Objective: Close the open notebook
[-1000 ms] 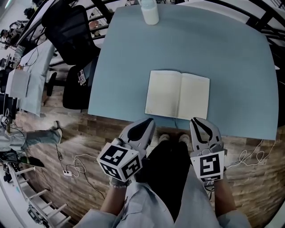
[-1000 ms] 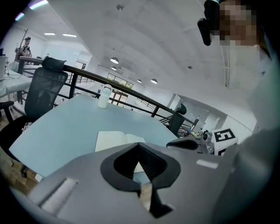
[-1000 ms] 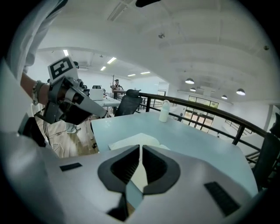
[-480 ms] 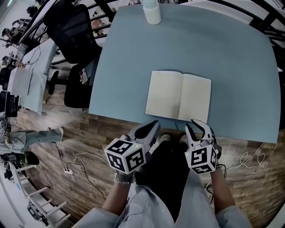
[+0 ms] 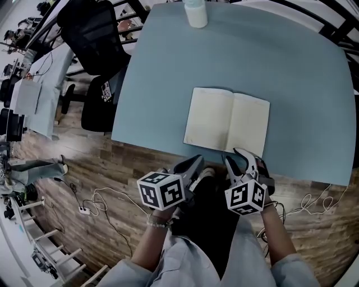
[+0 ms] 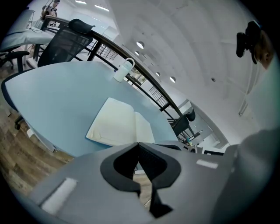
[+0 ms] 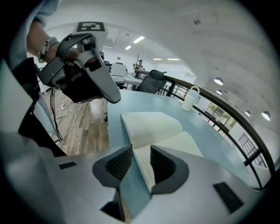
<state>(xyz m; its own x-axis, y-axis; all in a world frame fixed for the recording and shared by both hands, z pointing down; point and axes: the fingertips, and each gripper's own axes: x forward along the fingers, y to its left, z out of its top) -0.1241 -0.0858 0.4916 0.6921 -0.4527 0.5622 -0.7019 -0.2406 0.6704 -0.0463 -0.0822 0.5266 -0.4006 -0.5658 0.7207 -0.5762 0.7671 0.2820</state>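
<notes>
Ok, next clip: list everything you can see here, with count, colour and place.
notebook: one, cream pages, lying open near the table's front edge
table: one, light blue, centre
jug: one, white, table's far edge
chairs: two, black, left of the table
power strip: one, white, on the wooden floor, lower left
left gripper: one, grey, jaws shut, empty, before the table edge
right gripper: one, grey, jaws opening, nothing between them, by the notebook's near edge
</notes>
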